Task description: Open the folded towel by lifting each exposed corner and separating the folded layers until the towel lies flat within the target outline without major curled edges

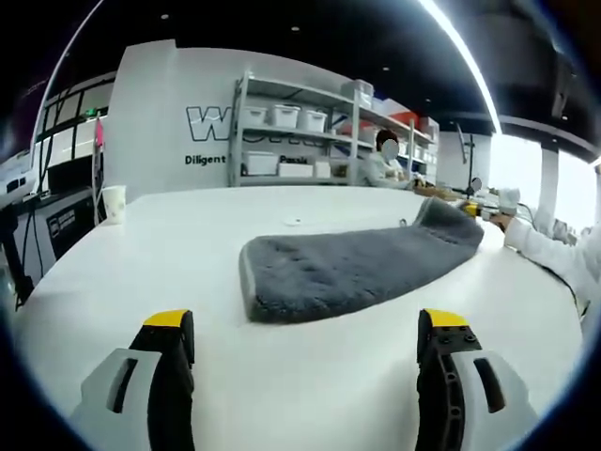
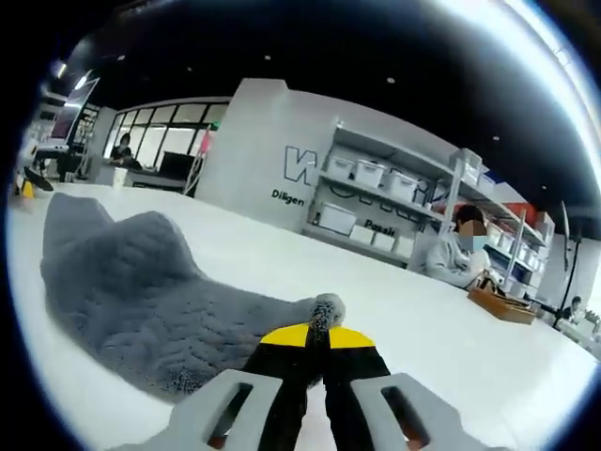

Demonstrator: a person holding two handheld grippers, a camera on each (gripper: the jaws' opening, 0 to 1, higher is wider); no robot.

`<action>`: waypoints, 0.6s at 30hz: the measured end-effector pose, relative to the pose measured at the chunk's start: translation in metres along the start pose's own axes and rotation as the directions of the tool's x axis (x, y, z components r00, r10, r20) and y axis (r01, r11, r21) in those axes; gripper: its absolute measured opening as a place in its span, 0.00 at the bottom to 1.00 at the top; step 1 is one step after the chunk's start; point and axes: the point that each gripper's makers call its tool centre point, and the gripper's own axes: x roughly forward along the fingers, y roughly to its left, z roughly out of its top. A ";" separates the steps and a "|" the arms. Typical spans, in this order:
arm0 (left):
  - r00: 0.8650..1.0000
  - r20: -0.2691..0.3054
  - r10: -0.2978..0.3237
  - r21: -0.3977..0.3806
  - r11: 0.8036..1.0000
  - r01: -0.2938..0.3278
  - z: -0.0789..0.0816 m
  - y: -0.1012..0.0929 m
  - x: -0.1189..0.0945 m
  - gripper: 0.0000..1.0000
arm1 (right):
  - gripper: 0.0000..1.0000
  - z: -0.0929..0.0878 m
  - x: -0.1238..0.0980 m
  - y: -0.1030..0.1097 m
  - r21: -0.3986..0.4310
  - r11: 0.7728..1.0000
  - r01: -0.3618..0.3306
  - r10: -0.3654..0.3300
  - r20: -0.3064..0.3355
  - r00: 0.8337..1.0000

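Observation:
A grey fluffy towel (image 1: 347, 268) lies on the white table (image 1: 188, 263), folded, its near edge facing my left gripper (image 1: 308, 329). That gripper hovers just short of the towel, open, nothing between its yellow-tipped fingers (image 1: 169, 324). At the towel's far right end a corner is raised, where the other gripper (image 1: 472, 209) and a white sleeve reach in. In the right gripper view the towel (image 2: 122, 291) spreads to the left, and my right gripper (image 2: 315, 340) is shut on a towel corner (image 2: 326, 310) that sticks up between the yellow tips.
A paper cup (image 1: 114, 202) stands at the table's far left. Shelves with white bins (image 1: 300, 132) line the back wall. A seated person (image 2: 455, 254) works at a table behind, beside a wooden tray (image 2: 502, 303).

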 end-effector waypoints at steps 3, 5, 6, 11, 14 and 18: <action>1.000 0.000 0.000 0.000 1.000 0.000 0.000 0.000 0.000 0.97 | 0.00 -0.004 -0.002 -0.010 0.009 1.000 0.016 -0.016 -0.005 1.000; 1.000 -0.002 0.002 0.002 1.000 -0.002 0.000 0.001 0.001 0.97 | 0.00 -0.009 -0.007 -0.016 0.014 0.999 0.033 -0.033 -0.013 0.999; 1.000 -0.003 0.002 0.001 1.000 -0.002 -0.001 0.001 0.001 0.97 | 0.00 -0.012 -0.009 -0.020 0.020 0.999 0.041 -0.041 -0.017 0.999; 1.000 -0.005 0.004 0.002 1.000 -0.004 -0.002 -0.001 0.000 0.97 | 0.00 -0.019 -0.015 -0.039 0.052 0.996 0.078 -0.076 -0.024 0.997; 1.000 -0.007 0.004 0.001 1.000 -0.004 -0.002 -0.001 0.000 0.97 | 0.00 -0.025 -0.020 -0.047 0.077 0.992 0.096 -0.093 -0.034 0.995; 1.000 -0.009 0.006 0.003 1.000 -0.006 -0.003 -0.001 0.000 0.97 | 0.00 -0.029 -0.024 -0.051 0.096 0.990 0.106 -0.102 -0.042 0.994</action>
